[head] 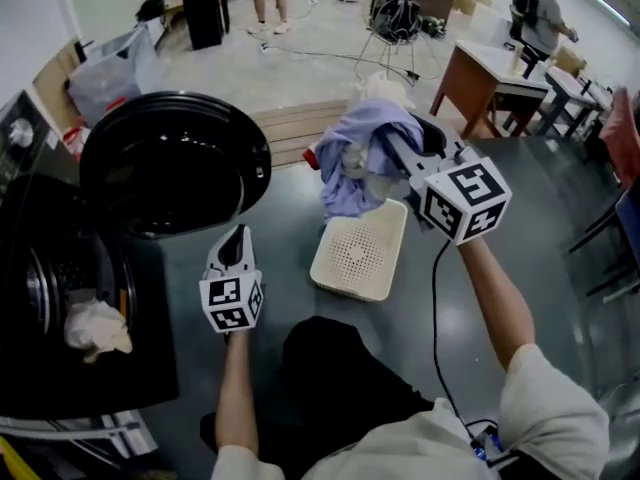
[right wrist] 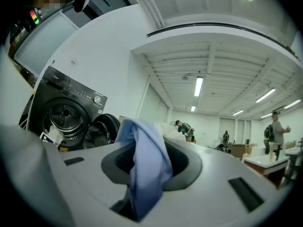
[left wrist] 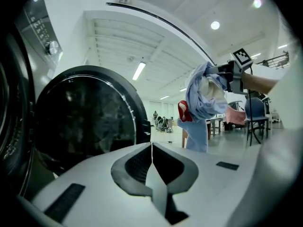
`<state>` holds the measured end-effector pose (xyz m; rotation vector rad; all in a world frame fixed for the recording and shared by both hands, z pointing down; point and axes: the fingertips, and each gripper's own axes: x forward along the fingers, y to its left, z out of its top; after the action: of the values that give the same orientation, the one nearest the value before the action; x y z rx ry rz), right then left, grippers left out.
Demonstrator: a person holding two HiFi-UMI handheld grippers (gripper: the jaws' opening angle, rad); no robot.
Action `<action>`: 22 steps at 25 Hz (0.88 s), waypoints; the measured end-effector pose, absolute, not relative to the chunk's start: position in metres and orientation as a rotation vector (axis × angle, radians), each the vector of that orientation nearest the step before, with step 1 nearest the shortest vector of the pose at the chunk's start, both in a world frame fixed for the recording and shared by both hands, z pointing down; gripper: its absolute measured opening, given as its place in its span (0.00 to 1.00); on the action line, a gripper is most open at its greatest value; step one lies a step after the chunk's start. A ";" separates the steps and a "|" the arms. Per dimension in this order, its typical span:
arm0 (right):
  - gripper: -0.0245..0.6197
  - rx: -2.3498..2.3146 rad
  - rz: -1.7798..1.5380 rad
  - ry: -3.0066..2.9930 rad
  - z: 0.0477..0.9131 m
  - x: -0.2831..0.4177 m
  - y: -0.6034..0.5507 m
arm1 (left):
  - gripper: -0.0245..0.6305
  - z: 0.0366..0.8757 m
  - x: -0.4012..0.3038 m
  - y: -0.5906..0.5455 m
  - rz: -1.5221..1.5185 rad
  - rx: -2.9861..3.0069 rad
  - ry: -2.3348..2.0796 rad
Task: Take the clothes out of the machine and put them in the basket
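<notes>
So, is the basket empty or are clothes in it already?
Empty: the basket shows a bare perforated bottom; the clothes hang from the right tongs.

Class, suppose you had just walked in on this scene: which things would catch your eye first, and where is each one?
A bundle of blue and white clothes hangs from the shut right gripper above the cream basket. At left the washing machine has its round door wide open, a white cloth lying at its opening. The left gripper, shut and empty, is between them.
</notes>
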<state>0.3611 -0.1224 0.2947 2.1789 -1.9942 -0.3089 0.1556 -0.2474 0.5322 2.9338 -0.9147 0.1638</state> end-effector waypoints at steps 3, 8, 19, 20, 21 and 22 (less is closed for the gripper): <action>0.22 2.237 -0.319 -1.917 0.290 0.385 -0.097 | 0.07 0.523 0.193 -0.239 0.156 2.992 -0.809; 0.22 2.310 -0.347 -1.800 0.266 0.419 -0.049 | 0.07 0.512 0.246 -0.215 0.160 3.026 -0.662; 0.22 2.314 -0.221 -1.718 0.311 0.433 -0.027 | 0.07 0.508 0.298 -0.185 0.174 3.061 -0.493; 0.22 2.313 -0.193 -1.720 0.323 0.433 -0.030 | 0.07 0.513 0.298 -0.185 0.186 3.061 -0.490; 0.22 2.310 -0.165 -1.721 0.337 0.434 -0.033 | 0.07 0.519 0.297 -0.185 0.201 3.059 -0.487; 0.22 2.306 -0.135 -1.720 0.352 0.435 -0.037 | 0.07 0.526 0.296 -0.185 0.217 3.056 -0.486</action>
<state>0.4349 -0.0369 0.3518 2.3057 -1.7200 -0.1354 0.2957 -0.1850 0.5262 3.0559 -0.4859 0.2173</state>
